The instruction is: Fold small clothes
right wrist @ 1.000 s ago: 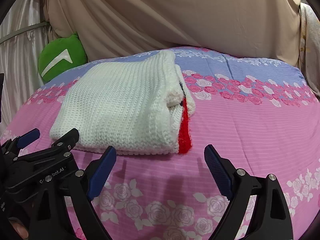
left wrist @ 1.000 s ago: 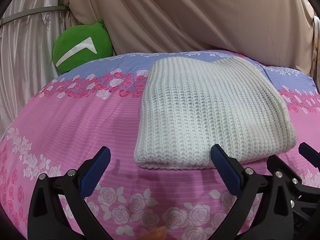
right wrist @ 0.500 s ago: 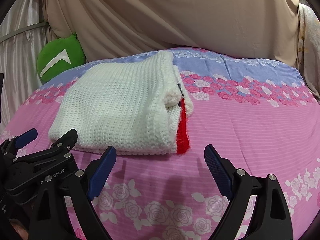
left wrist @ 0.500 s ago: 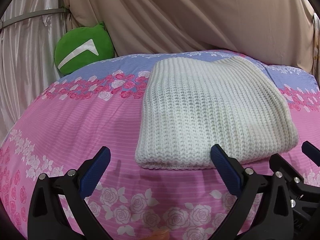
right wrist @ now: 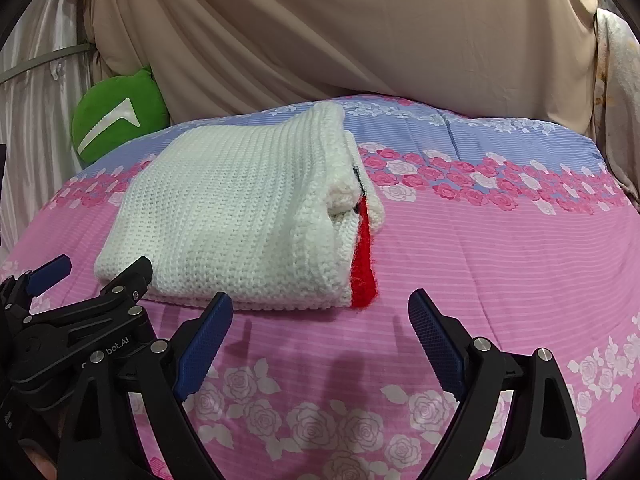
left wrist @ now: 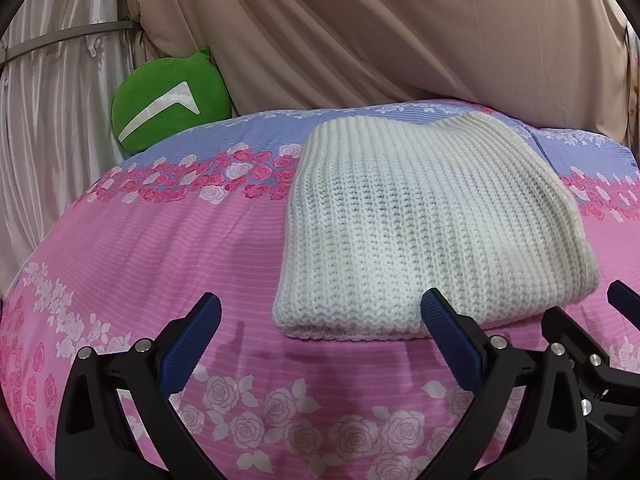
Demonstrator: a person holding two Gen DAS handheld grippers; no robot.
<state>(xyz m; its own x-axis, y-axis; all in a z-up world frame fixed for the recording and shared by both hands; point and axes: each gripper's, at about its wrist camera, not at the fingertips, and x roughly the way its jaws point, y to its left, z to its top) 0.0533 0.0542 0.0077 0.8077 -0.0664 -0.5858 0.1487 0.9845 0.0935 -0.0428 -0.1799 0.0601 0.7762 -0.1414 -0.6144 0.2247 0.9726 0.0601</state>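
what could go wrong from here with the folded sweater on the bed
1. The white knit sweater shows loose layers and a red patch at its right edge; lifting from there may undo the fold.
2. The floral bedcover is soft, so the open right tongs might pinch it too.
3. The left tongs sit close beside them and may collide.

Chunky rough-knit wool sweater [left wrist: 432, 224] on smooth matt cotton bedsheet [left wrist: 160, 248].

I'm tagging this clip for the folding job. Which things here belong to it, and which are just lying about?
Part of the job:
- white knitted sweater, folded on the bed
- left hand-held gripper, open, empty
- right hand-held gripper, open, empty

Just there:
- green cushion at the bed's far edge
- flowered bedspread
- beige curtain behind
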